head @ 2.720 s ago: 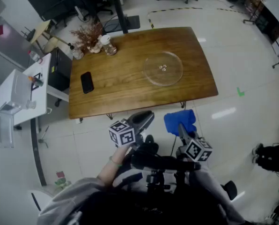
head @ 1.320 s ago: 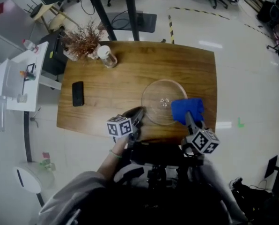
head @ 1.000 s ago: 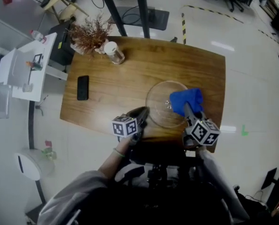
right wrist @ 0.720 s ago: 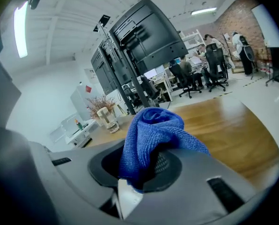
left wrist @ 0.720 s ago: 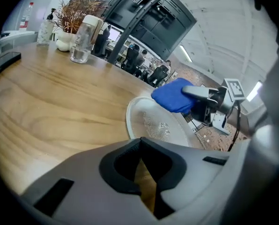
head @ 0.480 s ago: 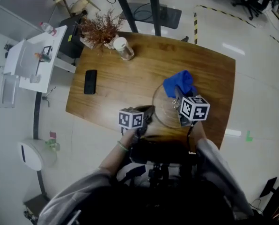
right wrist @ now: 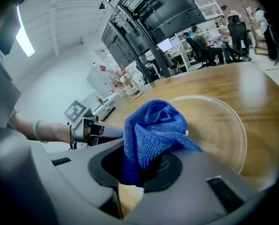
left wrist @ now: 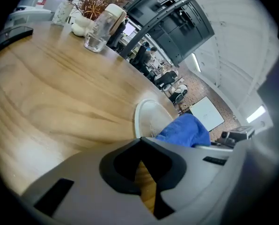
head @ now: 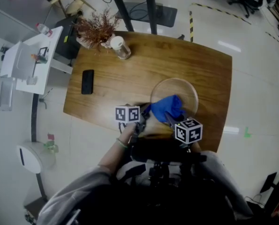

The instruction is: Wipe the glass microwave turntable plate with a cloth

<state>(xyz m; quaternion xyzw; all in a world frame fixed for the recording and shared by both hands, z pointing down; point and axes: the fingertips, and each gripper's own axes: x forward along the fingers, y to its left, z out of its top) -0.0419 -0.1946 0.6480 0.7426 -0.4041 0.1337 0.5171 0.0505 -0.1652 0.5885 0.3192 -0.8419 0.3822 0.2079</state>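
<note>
Now the right hand-held gripper, clamped on the cloth, sits at the lower-left rim of the plate; bare glass lies toward upper right. The left hand-held gripper, jaws together and empty, is just beside.

Left tongs together, right tongs on cloth

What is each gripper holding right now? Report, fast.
Left gripper: shut, nothing between its jaws.
Right gripper: shut on the blue cloth.
</note>
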